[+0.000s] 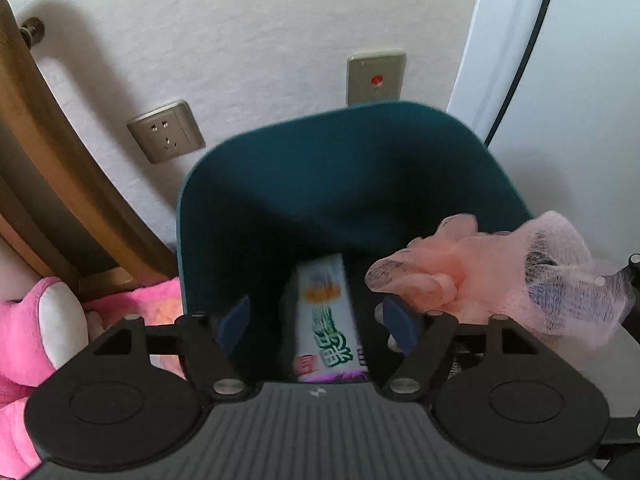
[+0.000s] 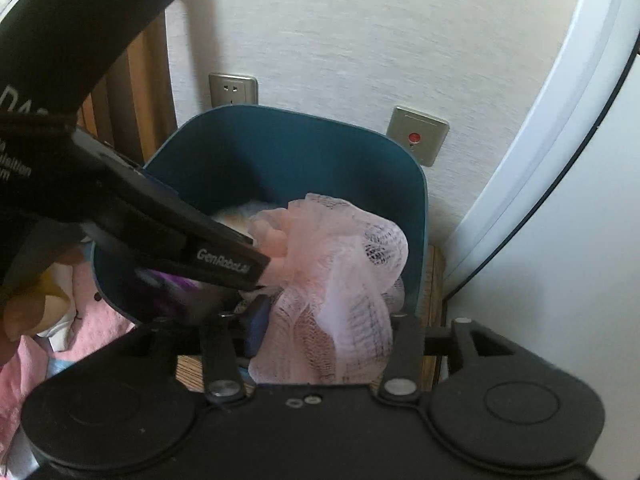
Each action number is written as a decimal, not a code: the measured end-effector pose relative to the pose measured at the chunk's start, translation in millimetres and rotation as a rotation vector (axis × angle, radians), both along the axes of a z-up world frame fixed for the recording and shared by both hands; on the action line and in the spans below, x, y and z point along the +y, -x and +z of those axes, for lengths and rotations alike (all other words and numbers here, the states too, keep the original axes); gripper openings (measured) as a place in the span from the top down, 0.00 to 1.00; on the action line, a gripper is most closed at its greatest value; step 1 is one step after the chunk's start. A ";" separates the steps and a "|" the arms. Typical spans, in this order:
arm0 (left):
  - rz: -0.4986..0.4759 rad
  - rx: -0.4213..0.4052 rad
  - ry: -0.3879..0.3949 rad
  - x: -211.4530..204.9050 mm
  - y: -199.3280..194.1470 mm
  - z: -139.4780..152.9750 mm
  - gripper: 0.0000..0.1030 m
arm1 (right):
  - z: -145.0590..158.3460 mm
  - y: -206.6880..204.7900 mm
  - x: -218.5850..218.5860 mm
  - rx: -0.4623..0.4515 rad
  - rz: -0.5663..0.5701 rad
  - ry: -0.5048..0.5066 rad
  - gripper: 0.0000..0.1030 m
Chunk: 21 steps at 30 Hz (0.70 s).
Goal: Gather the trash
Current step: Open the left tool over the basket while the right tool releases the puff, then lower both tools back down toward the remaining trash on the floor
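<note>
Nearest in the left wrist view, the left tool (image 1: 316, 320) hangs over the teal bin (image 1: 280, 168) with its jaws wide apart and nothing pressed between the blue pads (image 1: 234, 322). Between them, down inside the bin, lies a blurred printed packet (image 1: 326, 320), its long axis running straight away from the camera toward the bin's back wall.

To the right, a pink mesh puff (image 1: 520, 272) hangs over the bin's near right rim. In the right wrist view the puff (image 2: 340, 280) sits in front of the right tool (image 2: 320, 328) and hides its pads, so I cannot tell whether it is gripped.

The bin (image 2: 280, 140) stands on a wooden floor (image 2: 434, 280) against a textured white wall (image 1: 240, 40) bearing a socket (image 1: 166, 132) and a red-button plate (image 1: 376, 78). Left of the bin are a pink plush toy (image 1: 24, 320) and a wooden frame (image 1: 36, 152).
</note>
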<state>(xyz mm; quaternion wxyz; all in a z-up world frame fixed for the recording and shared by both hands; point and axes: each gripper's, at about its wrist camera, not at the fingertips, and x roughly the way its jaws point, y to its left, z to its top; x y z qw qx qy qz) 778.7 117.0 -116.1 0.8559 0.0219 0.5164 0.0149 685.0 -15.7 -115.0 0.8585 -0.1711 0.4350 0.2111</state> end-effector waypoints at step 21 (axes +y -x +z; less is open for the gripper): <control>0.034 -0.163 -0.013 -23.4 105.7 62.8 0.23 | 60.8 52.3 -42.6 -0.100 0.057 -0.130 0.09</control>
